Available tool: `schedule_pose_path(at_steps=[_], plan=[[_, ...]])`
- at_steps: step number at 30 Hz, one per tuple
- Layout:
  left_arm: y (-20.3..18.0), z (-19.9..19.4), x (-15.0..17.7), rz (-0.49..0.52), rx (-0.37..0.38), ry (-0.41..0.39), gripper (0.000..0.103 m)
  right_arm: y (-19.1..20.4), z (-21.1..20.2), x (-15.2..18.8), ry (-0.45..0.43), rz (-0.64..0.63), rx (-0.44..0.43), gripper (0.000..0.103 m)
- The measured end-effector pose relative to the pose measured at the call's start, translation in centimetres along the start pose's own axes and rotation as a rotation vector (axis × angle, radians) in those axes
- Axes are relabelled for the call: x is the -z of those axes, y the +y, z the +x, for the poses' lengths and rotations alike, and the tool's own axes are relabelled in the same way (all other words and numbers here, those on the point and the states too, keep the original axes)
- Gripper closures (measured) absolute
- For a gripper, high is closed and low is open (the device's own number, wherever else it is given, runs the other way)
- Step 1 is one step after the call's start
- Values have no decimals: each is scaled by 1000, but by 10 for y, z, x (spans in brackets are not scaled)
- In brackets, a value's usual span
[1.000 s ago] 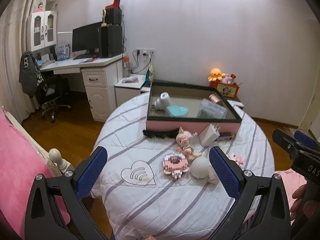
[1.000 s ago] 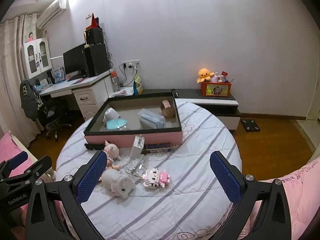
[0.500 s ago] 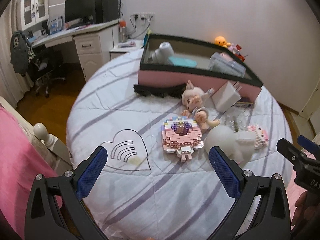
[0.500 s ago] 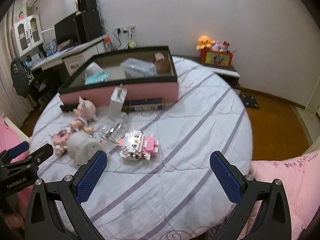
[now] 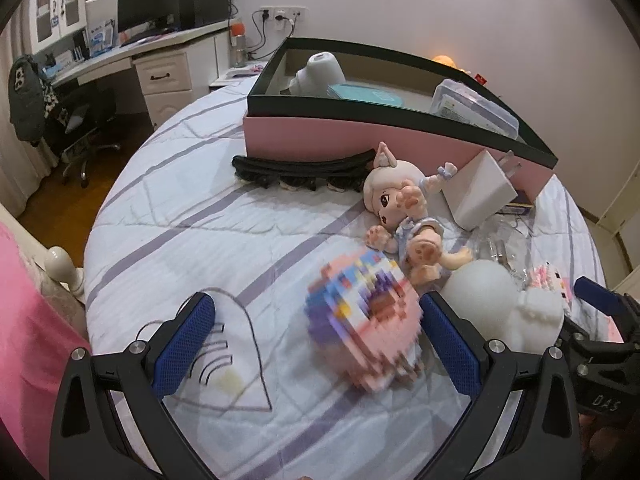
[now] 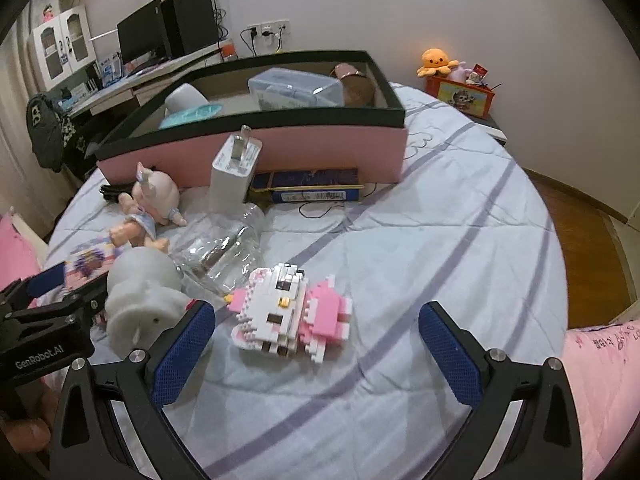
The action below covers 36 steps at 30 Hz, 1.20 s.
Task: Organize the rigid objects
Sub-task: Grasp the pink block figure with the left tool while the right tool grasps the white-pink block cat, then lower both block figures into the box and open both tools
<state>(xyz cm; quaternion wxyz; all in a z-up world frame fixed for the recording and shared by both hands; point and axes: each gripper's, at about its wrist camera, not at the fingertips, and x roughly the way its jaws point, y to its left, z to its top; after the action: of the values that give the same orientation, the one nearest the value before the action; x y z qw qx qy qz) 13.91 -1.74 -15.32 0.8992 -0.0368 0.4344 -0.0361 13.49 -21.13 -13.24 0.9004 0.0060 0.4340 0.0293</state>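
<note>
The left gripper (image 5: 316, 344) is held wide open, with the round pink and purple brick-built model (image 5: 362, 320) lying between its blue pads — close against the right pad, well apart from the left one. The model is blurred in the left wrist view, so its long axis cannot be told. The right gripper (image 6: 316, 344) is likewise spread open, empty, above the white and pink brick-built cat figure (image 6: 286, 312), which lies on the striped white bedspread (image 6: 440, 240) nearer the left pad, its long axis running roughly left to right.

Judged from this layout, each model is served by its own nearer gripper; a small shift sideways would be needed to centre either one before closing.

The pink cardboard box with the black rim (image 6: 320, 152) stands at the far side of the bed. Inside it are seen:
- a clear plastic lidded case (image 6: 296, 88)
- a teal flat lid (image 6: 192, 114)
- a white rounded device (image 5: 318, 72)
- a brown cylindrical item (image 6: 354, 84)

The box is still partly unfilled.
</note>
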Motion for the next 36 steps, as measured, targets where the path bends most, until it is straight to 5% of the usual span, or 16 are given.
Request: schedule_pose_path(at_steps=[4, 7, 9, 15, 18, 36], plan=[[-2, 0, -1, 25, 22, -14, 14, 1, 4, 1, 5, -32, 29, 24], [-5, -5, 0, 47, 45, -21, 42, -1, -1, 1, -3, -33, 16, 44], [-5, -9, 1, 51, 61, -22, 54, -3, -4, 2, -4, -25, 5, 44], [4, -22, 4, 39, 91, -28, 55, -5, -14, 3, -15, -11, -13, 44], [7, -28, 3, 41, 96, -36, 67, -5, -20, 0, -26, -12, -19, 44], [8, -56, -22, 73, 121, -115, 68, 5, -39, -22, -84, -37, -69, 44]])
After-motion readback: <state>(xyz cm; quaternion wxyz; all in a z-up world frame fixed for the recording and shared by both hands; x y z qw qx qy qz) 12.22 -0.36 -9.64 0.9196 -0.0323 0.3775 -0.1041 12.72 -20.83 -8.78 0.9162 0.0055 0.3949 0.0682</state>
